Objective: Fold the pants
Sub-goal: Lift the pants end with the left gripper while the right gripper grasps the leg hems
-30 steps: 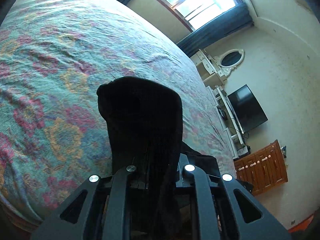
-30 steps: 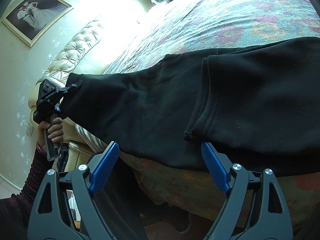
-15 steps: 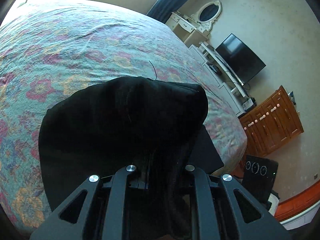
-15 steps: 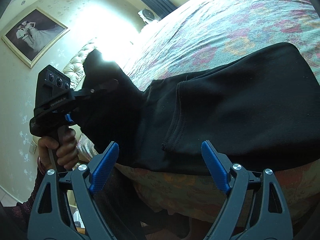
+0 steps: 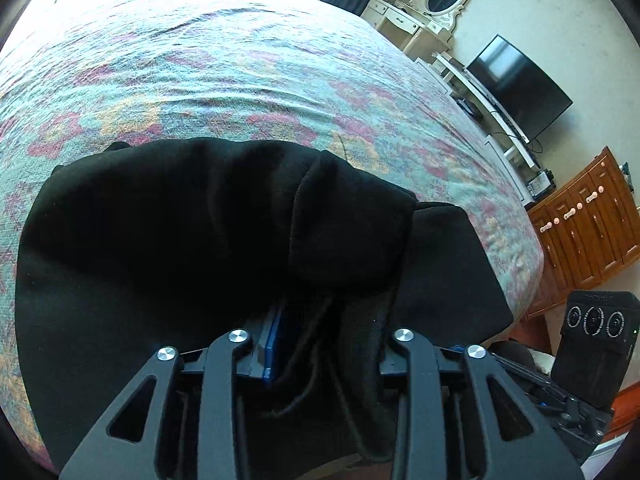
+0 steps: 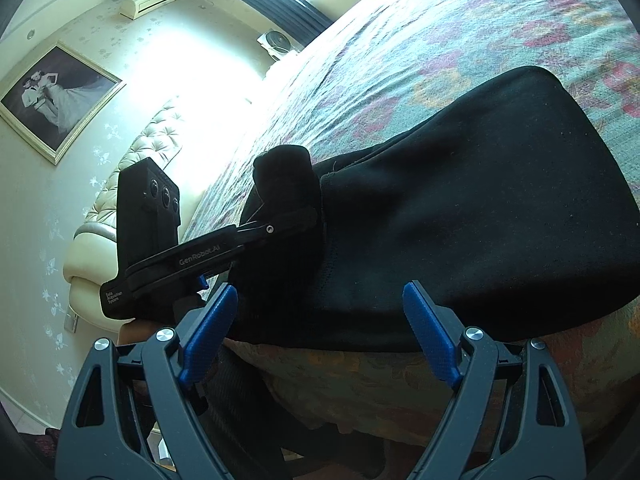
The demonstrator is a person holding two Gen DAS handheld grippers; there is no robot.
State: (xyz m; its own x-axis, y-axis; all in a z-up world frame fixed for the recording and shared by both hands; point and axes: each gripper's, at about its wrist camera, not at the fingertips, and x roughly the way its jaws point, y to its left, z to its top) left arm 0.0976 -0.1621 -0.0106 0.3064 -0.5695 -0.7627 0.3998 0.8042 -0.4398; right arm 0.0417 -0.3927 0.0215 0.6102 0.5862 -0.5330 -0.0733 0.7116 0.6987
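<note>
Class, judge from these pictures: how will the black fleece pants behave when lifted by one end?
The black fleece pants probably flop: they bunch and drape around the left hand-held gripper. Their thick folds suggest some weight. Likely not slippery on the floral bedspread.

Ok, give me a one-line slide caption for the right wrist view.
Left tongs grip black pants over a floral bed; right tongs open in front.

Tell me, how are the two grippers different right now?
The left gripper is shut on the black pants, with cloth bunched between its fingers; the right gripper is open and holds nothing. The left gripper reaches over the folded pants on the bed, while the right gripper hangs back at the bed's edge, apart from the cloth. The right gripper's blue pads show fully; the left's are mostly hidden. Both point toward the pants.
</note>
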